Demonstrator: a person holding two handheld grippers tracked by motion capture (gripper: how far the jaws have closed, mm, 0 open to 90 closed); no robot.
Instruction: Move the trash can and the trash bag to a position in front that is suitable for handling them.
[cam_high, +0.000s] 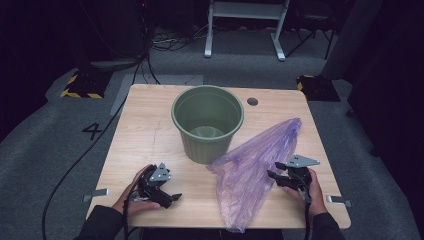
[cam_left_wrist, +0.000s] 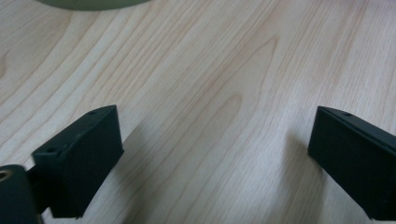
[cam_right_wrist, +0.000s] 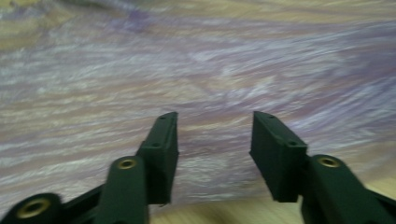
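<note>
**On the table: a floppy purple bag waiting to be picked up**

On the wooden table (cam_high: 150, 135), a thin purple plastic bag (cam_high: 252, 160) is seen lying flat and crumpled, stretched diagonally from near the front edge up toward the far right corner. Its left side is touching the base of the green bin (cam_high: 207, 122), which is stood upright in the middle of the table with nothing much visible inside.

The right gripper (cam_high: 280, 176) is held right at the bag's right edge. In the right gripper view its jaws are seen about half apart, pointed straight at the wrinkled film (cam_right_wrist: 196, 70), but nothing is pinched between them yet. The left gripper (cam_high: 172, 197) is parked on the bare wood well left of the bag, jaws spread wide with nothing in them, just table grain (cam_left_wrist: 210, 116) showing between.

Handling-wise, the bag can be expected to be super light, limp and a bit slippery, so it probably won't be lifted as one shape; it'll sag and drag. A fold or bunched edge should be grabbed rather than a flat layer, since flat film tends to get pushed around instead of caught. The near right edge looks like the easy spot, ideally where the opening's rim can be found, though which end is the opening can't be told from here.
</note>
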